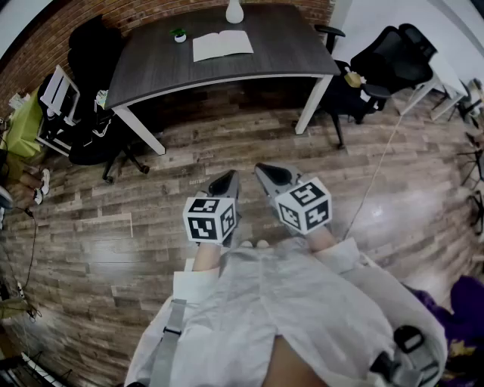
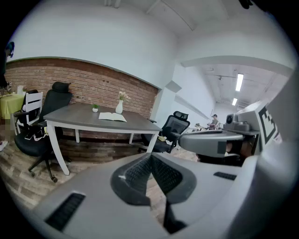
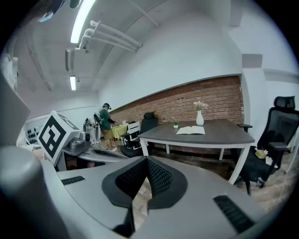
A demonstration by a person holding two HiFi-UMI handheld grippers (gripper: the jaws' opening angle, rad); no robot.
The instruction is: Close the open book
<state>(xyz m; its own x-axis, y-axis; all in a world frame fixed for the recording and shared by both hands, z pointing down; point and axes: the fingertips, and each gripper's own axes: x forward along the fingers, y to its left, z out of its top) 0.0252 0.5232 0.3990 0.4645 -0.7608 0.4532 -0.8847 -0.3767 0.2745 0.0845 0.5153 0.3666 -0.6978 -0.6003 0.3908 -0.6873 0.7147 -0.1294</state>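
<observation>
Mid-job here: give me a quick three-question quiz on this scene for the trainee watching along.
1. True or false: the book on the table is already closed.
2. Multiple choice: the left gripper and right gripper are: A both shut and empty; B both open; C one holding the book.
3. Fill in: the white ____ stands beyond the book, at the table's far edge.
Key: 1 false; 2 A; 3 vase.

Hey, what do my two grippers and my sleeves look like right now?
Both the left gripper and the right gripper are grey, with black mesh-textured pads. Each carries a white cube printed with black square markers. The person wears white sleeves.
</observation>
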